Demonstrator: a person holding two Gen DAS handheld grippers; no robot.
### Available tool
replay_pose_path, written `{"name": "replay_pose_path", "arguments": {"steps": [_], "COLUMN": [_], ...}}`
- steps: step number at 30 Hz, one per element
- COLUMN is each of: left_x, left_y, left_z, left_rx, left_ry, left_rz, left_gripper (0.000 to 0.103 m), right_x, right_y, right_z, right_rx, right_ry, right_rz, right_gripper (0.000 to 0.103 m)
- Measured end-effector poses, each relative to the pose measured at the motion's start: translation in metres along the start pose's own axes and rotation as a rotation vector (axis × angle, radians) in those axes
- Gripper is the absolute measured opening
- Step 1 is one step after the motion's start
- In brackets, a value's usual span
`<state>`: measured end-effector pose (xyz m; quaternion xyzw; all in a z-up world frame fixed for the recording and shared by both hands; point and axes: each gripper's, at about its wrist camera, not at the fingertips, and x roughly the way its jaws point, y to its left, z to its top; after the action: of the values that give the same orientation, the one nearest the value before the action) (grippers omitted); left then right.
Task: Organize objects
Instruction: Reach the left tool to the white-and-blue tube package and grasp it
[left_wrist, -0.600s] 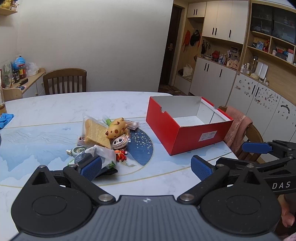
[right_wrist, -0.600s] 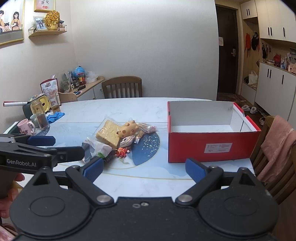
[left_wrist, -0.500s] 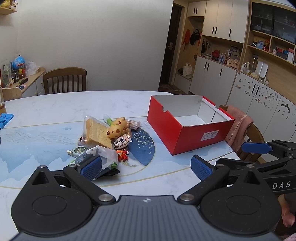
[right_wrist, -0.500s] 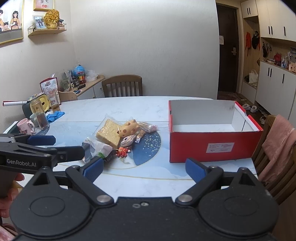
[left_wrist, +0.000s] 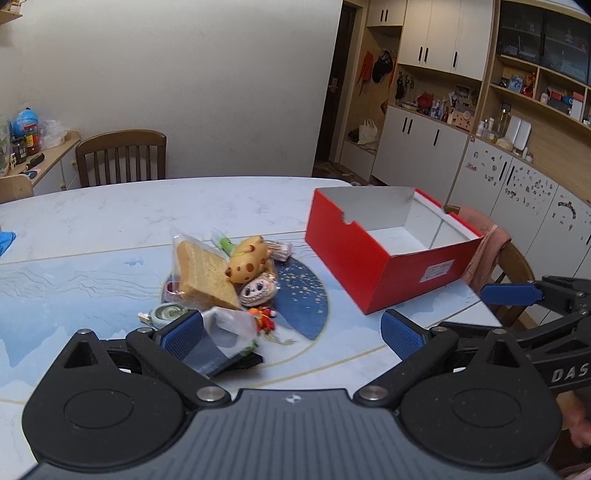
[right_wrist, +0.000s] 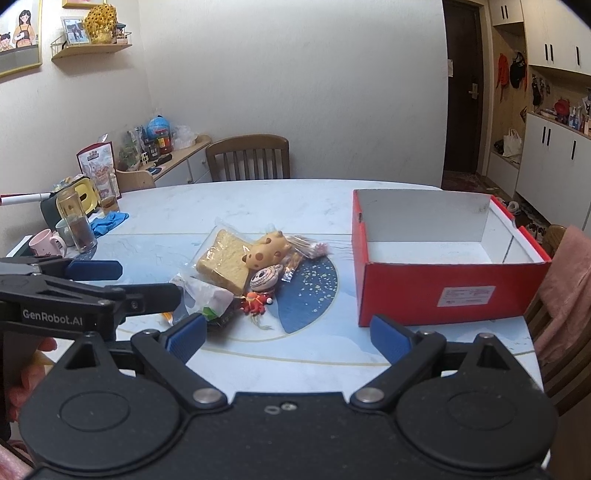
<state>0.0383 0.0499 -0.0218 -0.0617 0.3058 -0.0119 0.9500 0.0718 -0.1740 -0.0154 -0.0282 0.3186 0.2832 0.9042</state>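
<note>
**user_a:** Closest to the lenses, two grippers can be counted. The left gripper (left_wrist: 291, 330) is seen with its two blue pads spread wide, nothing pinched between them. Same deal for the right gripper (right_wrist: 288, 334): pads held well apart, nothing gripped. Each one is also caught from the side in the other's view.

**user_b:** ok, and what's counted past them?

**user_a:** One table (right_wrist: 314, 354) with a pale marbled top, and one pile of small stuff near its middle. At the near edge of the pile one crinkly clear bag (left_wrist: 231, 326) is found, with one small round green-and-white thing (left_wrist: 166, 313) just beside it and one little red figure (right_wrist: 255, 300) next to that. Behind those, one bagged slice of toast (right_wrist: 225, 262), one round face charm (left_wrist: 257, 291) and one yellow spotted toy (right_wrist: 266, 251) are stacked touching each other. One clear packet of pinkish sticks (right_wrist: 308, 245) is tucked at the far side.

**user_b:** and the box?

**user_a:** One red box (right_wrist: 443, 291), open on top, white inside, nothing visible in it. It's parked to the right of the pile, apart from it. Further back, one wooden chair (right_wrist: 248, 157) is pushed against the far edge of the table.
</note>
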Motion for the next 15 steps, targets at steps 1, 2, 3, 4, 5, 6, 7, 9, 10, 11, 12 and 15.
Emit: {"name": "replay_pose_path", "arguments": {"steps": [1, 2, 3, 4, 5, 6, 7, 9, 10, 11, 12, 15], "left_x": [0.003, 0.006, 0.01, 0.015, 0.019, 0.024, 0.028, 0.039, 0.044, 0.049, 0.054, 0.067], "left_y": [0.004, 0.008, 0.012, 0.016, 0.02, 0.023, 0.026, 0.032, 0.034, 0.037, 0.039, 0.047], "left_z": [0.0, 0.0, 0.0, 0.0, -0.002, -0.003, -0.005, -0.01, -0.013, -0.015, -0.016, -0.02], "left_rx": [0.009, 0.022, 0.038, 0.056, 0.076, 0.098, 0.122, 0.173, 0.195, 0.214, 0.233, 0.284], "left_ry": [-0.003, -0.007, -0.01, -0.009, -0.003, 0.003, 0.007, 0.022, 0.032, 0.041, 0.047, 0.056], "left_rz": [0.007, 0.014, 0.02, 0.03, 0.039, 0.045, 0.049, 0.053, 0.054, 0.052, 0.05, 0.055], "left_gripper": [0.103, 0.103, 0.103, 0.103, 0.103, 0.103, 0.103, 0.103, 0.103, 0.103, 0.103, 0.103], "right_x": [0.003, 0.008, 0.012, 0.017, 0.022, 0.027, 0.031, 0.04, 0.044, 0.049, 0.054, 0.069], "right_y": [0.0, 0.0, -0.001, -0.001, -0.002, -0.002, -0.003, -0.004, -0.004, -0.005, -0.006, -0.006], "right_z": [0.001, 0.003, 0.004, 0.006, 0.007, 0.008, 0.01, 0.012, 0.013, 0.015, 0.017, 0.02], "right_rx": [0.003, 0.007, 0.013, 0.019, 0.025, 0.032, 0.039, 0.049, 0.055, 0.061, 0.068, 0.069], "right_ry": [0.004, 0.011, 0.019, 0.026, 0.037, 0.047, 0.054, 0.066, 0.073, 0.08, 0.09, 0.119], "right_rz": [0.001, 0.001, 0.001, 0.001, 0.002, 0.001, 0.0, -0.007, -0.01, -0.01, -0.01, -0.011], "right_gripper": [0.095, 0.095, 0.095, 0.095, 0.095, 0.095, 0.095, 0.095, 0.095, 0.095, 0.095, 0.095]}}
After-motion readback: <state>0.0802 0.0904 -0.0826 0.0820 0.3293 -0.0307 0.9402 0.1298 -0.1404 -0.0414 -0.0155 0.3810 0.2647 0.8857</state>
